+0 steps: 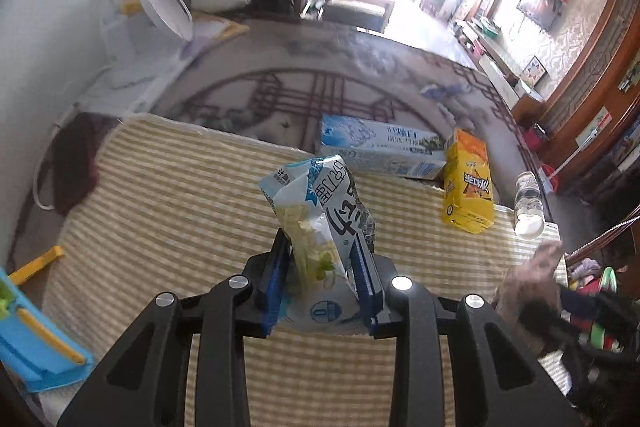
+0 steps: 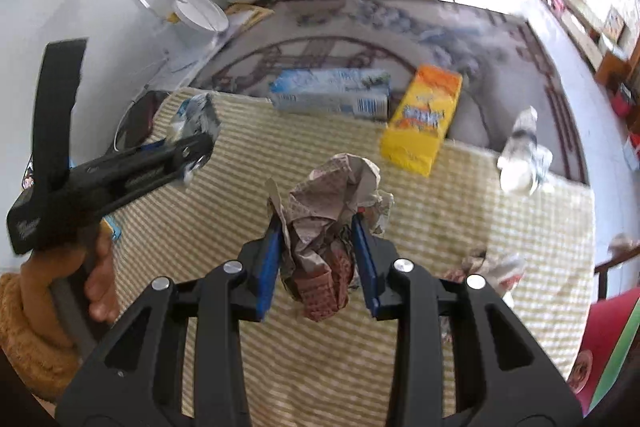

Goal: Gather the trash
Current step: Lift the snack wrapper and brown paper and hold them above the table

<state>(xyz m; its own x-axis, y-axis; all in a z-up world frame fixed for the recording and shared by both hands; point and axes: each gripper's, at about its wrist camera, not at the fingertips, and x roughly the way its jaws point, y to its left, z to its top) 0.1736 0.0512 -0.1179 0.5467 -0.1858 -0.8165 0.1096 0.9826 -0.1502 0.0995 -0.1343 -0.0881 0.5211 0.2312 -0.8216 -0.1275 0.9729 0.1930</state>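
left wrist view:
- left gripper [image 1: 322, 251]: blue-padded fingers [image 1: 366, 267] clamped on a white-and-blue snack wrapper [image 1: 320, 227], which stands up between them, lifted above the mat.
- striped woven mat [image 1: 180, 203]: covers the near part of the surface [image 1: 280, 67], whose far part shows a dark red lattice print.
- long blue-and-white carton [image 1: 380, 151]: lying flat at the mat's far edge.
- yellow drink carton [image 1: 468, 183]: just right of the long carton, upright and tilted.
- clear plastic bottle [image 1: 528, 203]: at the right edge of the mat.

right wrist view:
- right gripper [image 2: 318, 247]: fingers [image 2: 270, 259] pressed shut on a crumpled wad of paper [image 2: 328, 223], brownish and grey, held over the mat.
- left gripper at left, in a hand [image 2: 92, 279] with a mustard knit sleeve [image 2: 28, 343], wrapper in its tip.
- further crumpled paper [image 2: 492, 267]: lying on the mat at right.
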